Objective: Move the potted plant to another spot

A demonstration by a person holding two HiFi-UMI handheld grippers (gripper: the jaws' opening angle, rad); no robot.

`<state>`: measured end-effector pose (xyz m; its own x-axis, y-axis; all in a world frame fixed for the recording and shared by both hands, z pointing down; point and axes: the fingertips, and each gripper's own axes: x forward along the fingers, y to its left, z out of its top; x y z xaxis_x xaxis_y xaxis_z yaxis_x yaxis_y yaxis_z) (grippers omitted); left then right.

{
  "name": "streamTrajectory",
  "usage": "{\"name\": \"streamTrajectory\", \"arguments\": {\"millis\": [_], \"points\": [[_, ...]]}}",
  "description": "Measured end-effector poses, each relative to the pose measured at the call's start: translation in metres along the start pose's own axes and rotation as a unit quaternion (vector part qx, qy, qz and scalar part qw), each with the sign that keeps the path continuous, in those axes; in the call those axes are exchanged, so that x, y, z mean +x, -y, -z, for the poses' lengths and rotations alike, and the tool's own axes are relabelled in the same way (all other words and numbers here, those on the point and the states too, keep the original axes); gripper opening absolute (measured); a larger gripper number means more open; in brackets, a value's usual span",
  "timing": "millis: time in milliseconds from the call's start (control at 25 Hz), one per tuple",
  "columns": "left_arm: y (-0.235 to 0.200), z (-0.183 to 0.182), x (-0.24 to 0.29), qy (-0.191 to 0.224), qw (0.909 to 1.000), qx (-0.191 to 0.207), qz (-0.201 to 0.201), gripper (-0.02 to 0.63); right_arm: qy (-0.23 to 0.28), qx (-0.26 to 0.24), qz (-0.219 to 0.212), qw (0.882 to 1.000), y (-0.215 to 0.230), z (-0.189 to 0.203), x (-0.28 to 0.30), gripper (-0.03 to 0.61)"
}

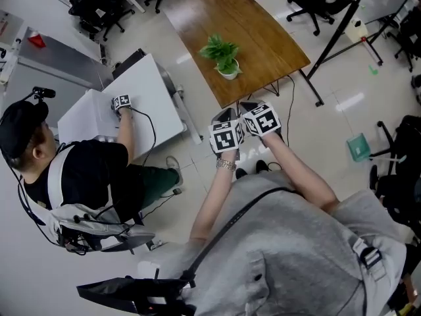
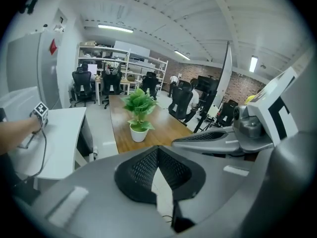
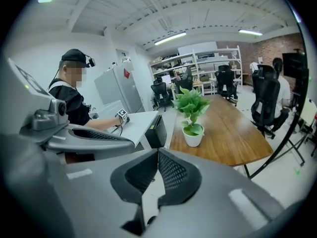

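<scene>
The potted plant (image 1: 222, 56), green leaves in a small white pot, stands on the wooden table (image 1: 270, 41) near its front edge. Both grippers hover side by side over the floor just short of that edge, pointing at the plant and apart from it. My left gripper (image 1: 224, 115) is shut with nothing in it, and so is my right gripper (image 1: 250, 105). In the left gripper view the plant (image 2: 139, 114) rises beyond the closed left gripper (image 2: 158, 148). In the right gripper view the plant (image 3: 192, 114) is ahead of the closed right gripper (image 3: 158, 150).
To the left is a white desk (image 1: 154, 87) where a seated person (image 1: 79, 170) rests a hand. A black stand's legs (image 1: 329, 51) slant past the table's right corner. Office chairs (image 1: 309, 2) ring the far side. A teal dustpan (image 1: 358, 147) lies on the floor at right.
</scene>
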<state>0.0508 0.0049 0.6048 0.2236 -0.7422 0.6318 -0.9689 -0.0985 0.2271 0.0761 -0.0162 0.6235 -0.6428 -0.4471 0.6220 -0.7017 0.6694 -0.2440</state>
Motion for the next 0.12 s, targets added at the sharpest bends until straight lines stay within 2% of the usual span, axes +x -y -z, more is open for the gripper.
{"name": "streamTrajectory", "arguments": {"millis": [120], "points": [[-0.012,0.0019,-0.0055,-0.004,1.0,-0.002,-0.006,0.012,-0.008,-0.019,0.005,1.0,-0.0139,-0.0015,0.0005,0.002]]}}
